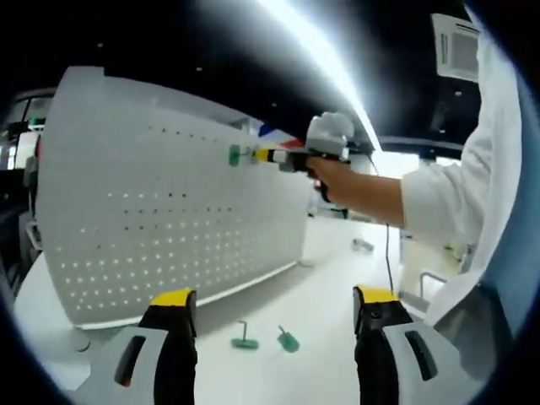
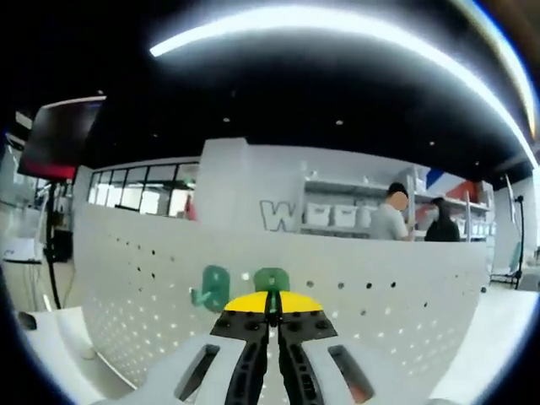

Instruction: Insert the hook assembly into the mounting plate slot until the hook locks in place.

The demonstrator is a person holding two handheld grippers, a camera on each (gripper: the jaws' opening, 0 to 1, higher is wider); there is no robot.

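- The right gripper is pressed together on a green hook, held against the white pegboard; another green hook hangs at 9 o'clock beside it.
- The left gripper hovers spread and empty above the table, where two spare hooks lie.
- Risk: pushed at a slant, the hook could miss its hole or pop out.
- Background wall letters seem to start with "W"; otherwise unreadable.
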